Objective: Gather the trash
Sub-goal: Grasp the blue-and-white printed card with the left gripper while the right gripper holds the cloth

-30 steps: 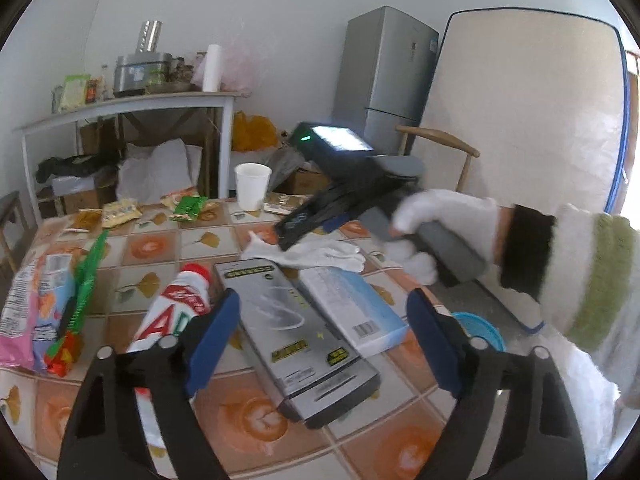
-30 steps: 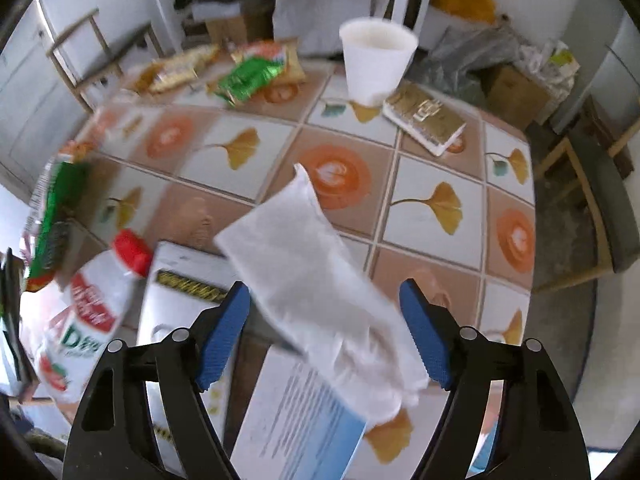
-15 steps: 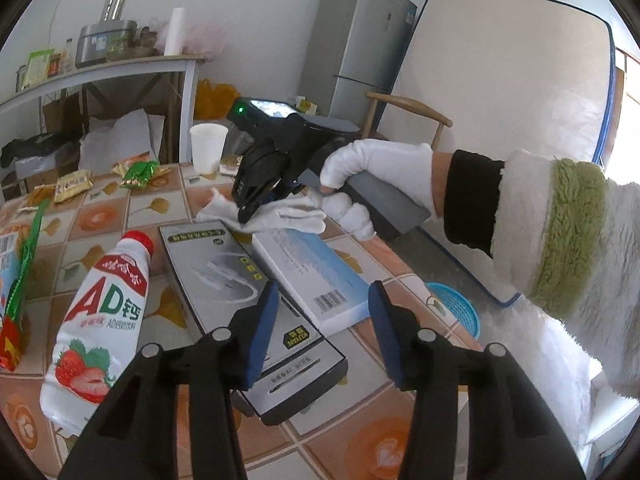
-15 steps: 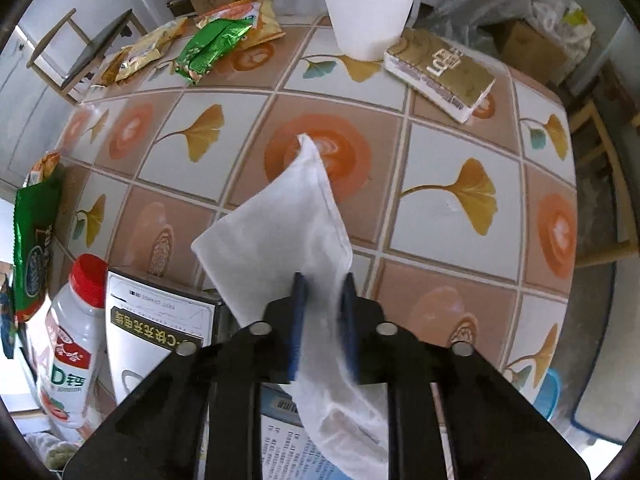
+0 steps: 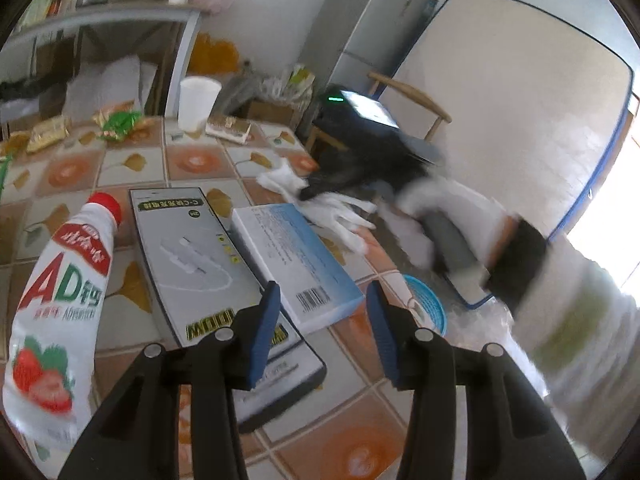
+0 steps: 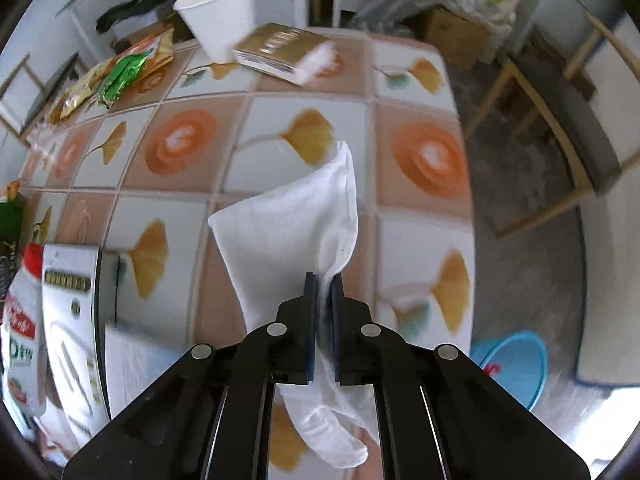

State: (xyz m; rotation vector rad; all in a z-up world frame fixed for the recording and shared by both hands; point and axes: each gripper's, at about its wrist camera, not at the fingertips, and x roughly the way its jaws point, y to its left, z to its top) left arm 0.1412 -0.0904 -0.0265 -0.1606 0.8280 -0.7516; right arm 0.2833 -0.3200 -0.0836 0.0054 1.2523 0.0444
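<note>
Right gripper [image 6: 324, 296] clamped on white glove [image 6: 288, 232], lifted off table [image 6: 424, 240] — next: carry to blue bin [image 6: 516, 364]. Left gripper [image 5: 320, 336] apart, idle.

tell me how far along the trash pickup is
Early. Nothing visibly binned yet. In hand: the right gripper is shut on the white tissue, lifted off the table. Left gripper is open, holding nothing. Left: snack wrappers, paper cup, bottle, boxes. Blue basket sits on the floor.
</note>
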